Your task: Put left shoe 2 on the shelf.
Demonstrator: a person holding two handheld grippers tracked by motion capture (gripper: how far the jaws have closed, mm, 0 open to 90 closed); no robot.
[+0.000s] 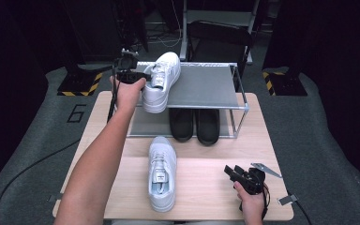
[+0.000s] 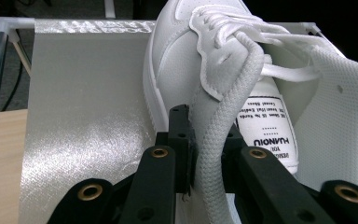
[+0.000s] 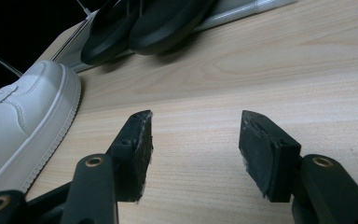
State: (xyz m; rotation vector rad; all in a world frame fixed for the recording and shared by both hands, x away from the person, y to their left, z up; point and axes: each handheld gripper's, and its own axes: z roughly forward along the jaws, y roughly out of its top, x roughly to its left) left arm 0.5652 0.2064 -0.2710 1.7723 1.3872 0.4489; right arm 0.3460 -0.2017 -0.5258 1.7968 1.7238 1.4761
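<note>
White sneaker [image 1: 161, 82] on the shoe rack's upper shelf [image 1: 206, 86], its heel collar clamped by the left gripper [image 1: 143, 77]; right gripper [image 1: 236, 172] rests on the table [image 1: 206, 187], jaws apart.

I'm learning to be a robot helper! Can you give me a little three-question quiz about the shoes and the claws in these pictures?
1. True or false: the left claw is shut on the collar of a white shoe.
2. Where is the other white shoe? A) on the rack's top shelf B) on the wooden table C) on the floor
3. What sits on the lower shelf of the rack?

Key:
1. True.
2. B.
3. A pair of black shoes. Bonus: the right claw is open and holds nothing.
</note>
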